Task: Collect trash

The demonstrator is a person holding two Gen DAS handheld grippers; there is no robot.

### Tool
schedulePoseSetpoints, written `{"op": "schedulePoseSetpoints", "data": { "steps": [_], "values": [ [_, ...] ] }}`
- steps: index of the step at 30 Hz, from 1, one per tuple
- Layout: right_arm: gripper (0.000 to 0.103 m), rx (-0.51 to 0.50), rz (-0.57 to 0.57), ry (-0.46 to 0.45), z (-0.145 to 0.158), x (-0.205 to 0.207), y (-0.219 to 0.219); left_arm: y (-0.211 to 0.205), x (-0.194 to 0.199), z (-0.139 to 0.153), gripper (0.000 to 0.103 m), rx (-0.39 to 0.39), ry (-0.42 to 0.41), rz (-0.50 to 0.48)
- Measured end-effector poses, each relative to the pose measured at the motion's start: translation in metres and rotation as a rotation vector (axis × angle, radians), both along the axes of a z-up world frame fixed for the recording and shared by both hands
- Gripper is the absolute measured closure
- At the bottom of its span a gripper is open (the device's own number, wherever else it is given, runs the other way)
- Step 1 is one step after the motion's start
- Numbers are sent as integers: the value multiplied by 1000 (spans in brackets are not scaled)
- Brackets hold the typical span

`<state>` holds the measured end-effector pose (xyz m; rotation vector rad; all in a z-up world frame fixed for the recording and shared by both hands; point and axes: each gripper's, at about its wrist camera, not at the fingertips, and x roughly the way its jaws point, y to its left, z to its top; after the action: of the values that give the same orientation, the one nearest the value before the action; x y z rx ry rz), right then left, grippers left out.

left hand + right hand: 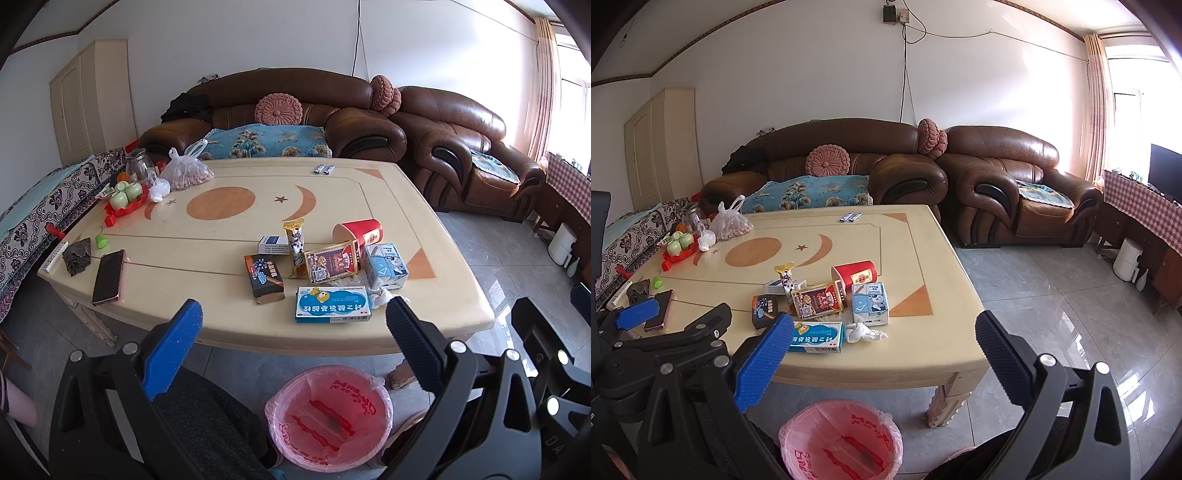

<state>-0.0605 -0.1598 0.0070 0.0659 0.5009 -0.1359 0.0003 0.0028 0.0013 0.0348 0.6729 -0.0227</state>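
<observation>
1. Left wrist view: both tools, left tool (293, 325) and right tool (882, 343), gape apart, holding nothing.
2. Trash pile (325, 266) sits on the worktop (221, 221) near its front edge.
3. Bin (328, 417) on the floor below looks nearly empty, so barely started imo.

Your trash sits bunched by the table's (424, 325) near right corner: medicine box (332, 304) at the near edge, crumpled tissue (866, 332) touching its right end, milk carton (388, 267), card box (332, 262) and tipped red cup (358, 230) packed close behind. You can come in over the near edge; between those pieces there is little room. The middle and far right of the table lie bare. The phone (109, 277) lies near the left near corner, the tea tray (125, 203) and plastic bag (186, 171) crowd the far left corner. The bin (328, 417) stands open below the near edge.
</observation>
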Motion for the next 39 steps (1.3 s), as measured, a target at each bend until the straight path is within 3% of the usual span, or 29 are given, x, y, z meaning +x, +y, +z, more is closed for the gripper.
{"op": "schedulePoseSetpoints", "data": {
  "steps": [39],
  "values": [
    [6,-3,17,-3,8,1,9,5,3,-4,6,0,22,10]
  ]
}}
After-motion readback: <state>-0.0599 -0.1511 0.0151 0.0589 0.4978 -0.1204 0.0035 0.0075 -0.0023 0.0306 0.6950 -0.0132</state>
